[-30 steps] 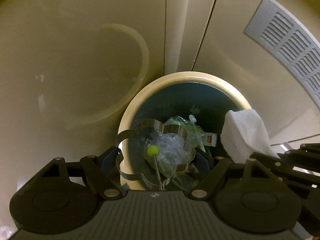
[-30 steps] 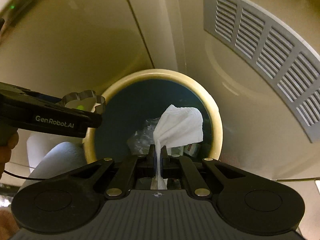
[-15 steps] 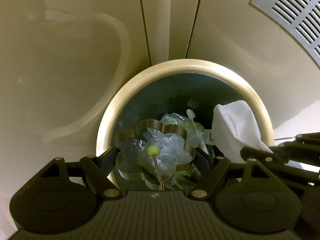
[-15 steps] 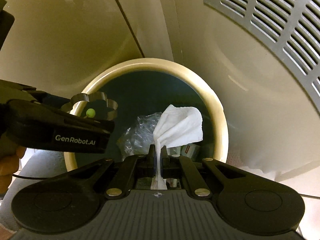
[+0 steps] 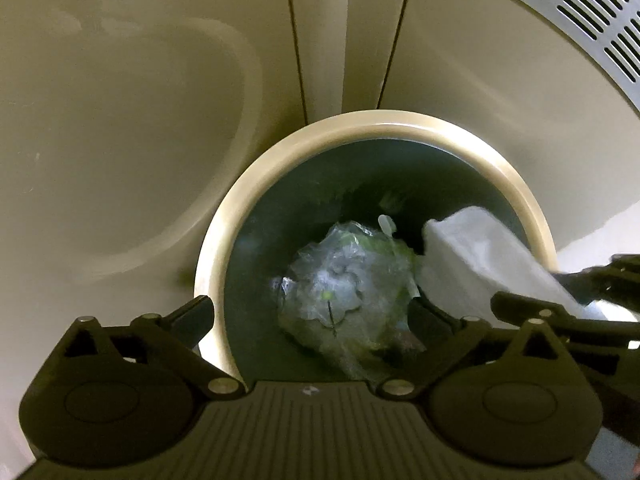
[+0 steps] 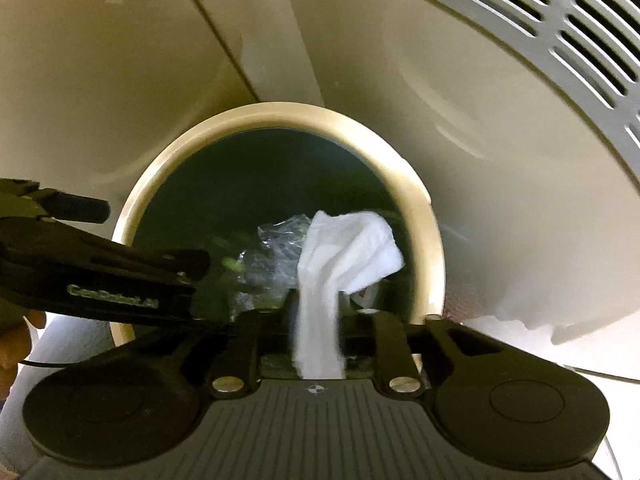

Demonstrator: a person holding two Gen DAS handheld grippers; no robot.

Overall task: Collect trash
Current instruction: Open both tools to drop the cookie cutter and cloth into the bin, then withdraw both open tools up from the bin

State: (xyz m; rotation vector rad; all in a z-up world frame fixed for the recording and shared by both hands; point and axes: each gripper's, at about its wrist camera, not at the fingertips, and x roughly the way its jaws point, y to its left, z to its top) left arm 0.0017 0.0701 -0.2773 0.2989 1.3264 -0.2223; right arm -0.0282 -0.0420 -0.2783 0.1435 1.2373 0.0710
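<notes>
A round bin with a cream rim (image 5: 380, 120) (image 6: 280, 110) and a dark inside lies below both grippers. My left gripper (image 5: 312, 312) (image 6: 158, 236) is open wide over it, jaws still opening, with nothing between them. A flower-shaped metal ring with a green ball (image 5: 330, 294) (image 6: 234, 266) shows blurred, down on the clear plastic bag (image 5: 348, 248) (image 6: 280, 236) in the bin. My right gripper (image 6: 320, 312) (image 5: 580, 304) is opening. The white tissue (image 6: 344, 252) (image 5: 480, 256) still hangs between its parted jaws over the bin's right side.
Cream cabinet panels with vertical seams rise behind the bin. A grey vent grille (image 5: 592, 12) (image 6: 540, 32) sits at the upper right. A person's hand (image 6: 16, 344) holds the left gripper at the left edge. More wrappers lie in the bin's bottom.
The left jaws spread and let go of the flower-shaped ring, which dropped into the bin. The right jaws, shut on the tissue before, have parted. Both grippers sank closer to the bin.
</notes>
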